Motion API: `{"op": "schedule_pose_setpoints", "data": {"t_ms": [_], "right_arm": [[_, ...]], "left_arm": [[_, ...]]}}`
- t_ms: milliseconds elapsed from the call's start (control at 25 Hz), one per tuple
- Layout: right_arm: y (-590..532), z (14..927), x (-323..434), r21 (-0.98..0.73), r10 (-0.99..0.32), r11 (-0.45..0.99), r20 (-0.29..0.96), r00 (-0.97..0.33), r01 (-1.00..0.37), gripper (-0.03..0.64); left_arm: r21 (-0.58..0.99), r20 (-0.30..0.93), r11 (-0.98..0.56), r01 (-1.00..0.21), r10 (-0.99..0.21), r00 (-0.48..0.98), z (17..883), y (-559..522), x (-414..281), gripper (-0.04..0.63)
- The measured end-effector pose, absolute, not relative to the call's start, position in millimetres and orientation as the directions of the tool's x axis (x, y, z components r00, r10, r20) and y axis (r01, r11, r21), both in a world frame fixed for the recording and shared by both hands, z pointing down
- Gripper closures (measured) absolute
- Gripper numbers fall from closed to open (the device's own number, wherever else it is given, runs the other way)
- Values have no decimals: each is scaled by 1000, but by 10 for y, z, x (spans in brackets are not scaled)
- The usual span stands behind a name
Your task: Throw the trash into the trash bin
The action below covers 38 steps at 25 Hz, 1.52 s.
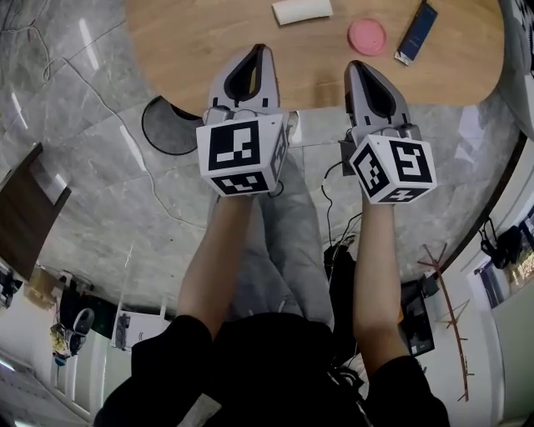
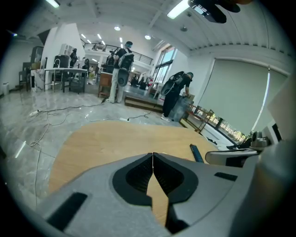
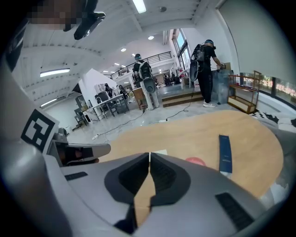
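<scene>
Trash on wooden table at twelve o'clock: white paper roll, then pink lid and blue packet toward one. At six of those, left gripper and right gripper side by side, jaws pressed together, holding nothing.

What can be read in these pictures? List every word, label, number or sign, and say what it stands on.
No text is legible in any view.
Dark blue packet: any print is too small to read.
Marker cubes: black-and-white square patterns only, no letters or digits.
Pink lid: no print visible.
White item: no print visible.
</scene>
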State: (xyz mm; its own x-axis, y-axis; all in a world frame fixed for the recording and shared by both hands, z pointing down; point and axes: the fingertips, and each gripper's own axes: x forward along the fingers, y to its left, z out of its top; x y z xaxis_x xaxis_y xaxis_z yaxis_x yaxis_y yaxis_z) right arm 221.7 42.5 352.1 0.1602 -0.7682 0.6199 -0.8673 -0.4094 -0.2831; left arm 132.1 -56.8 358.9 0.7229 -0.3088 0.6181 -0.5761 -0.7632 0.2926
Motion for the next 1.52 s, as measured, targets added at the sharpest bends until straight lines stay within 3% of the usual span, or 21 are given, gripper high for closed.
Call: {"op": "schedule_pose_setpoints", "data": {"t_ms": [320, 360, 440, 880, 1040, 1160, 1520], "right_arm": [[121, 4057, 2427, -324, -770, -355, 633, 78, -877, 597], [88, 4127, 2457, -330, -765, -344, 641, 59, -879, 575], [39, 4258, 2509, -350, -750, -322, 661, 12, -879, 454], [-365, 4650, 2794, -462, -729, -328, 678, -90, -824, 430], [-447, 4791, 2683, -488, -702, -316, 697, -145, -813, 438], [-457, 4775, 2611, -517, -709, -302, 683, -173, -801, 494], [-452, 4289, 2199, -668, -825, -187, 505, -254, -720, 591]], "left_arm": [[286, 649, -796, -534, -249, 719, 3850, -542, 1406, 583], [286, 656, -794, -536, -246, 714, 3882, -563, 1396, 583], [285, 670, -789, -544, -242, 702, 3936, -611, 1356, 583], [305, 687, -775, -553, -224, 692, 4098, -838, 1358, 583], [321, 693, -758, -567, -220, 686, 4168, -894, 1267, 583], [323, 702, -744, -584, -226, 676, 4208, -938, 1184, 583], [322, 703, -693, -645, -282, 653, 4230, -896, 839, 583]]}}
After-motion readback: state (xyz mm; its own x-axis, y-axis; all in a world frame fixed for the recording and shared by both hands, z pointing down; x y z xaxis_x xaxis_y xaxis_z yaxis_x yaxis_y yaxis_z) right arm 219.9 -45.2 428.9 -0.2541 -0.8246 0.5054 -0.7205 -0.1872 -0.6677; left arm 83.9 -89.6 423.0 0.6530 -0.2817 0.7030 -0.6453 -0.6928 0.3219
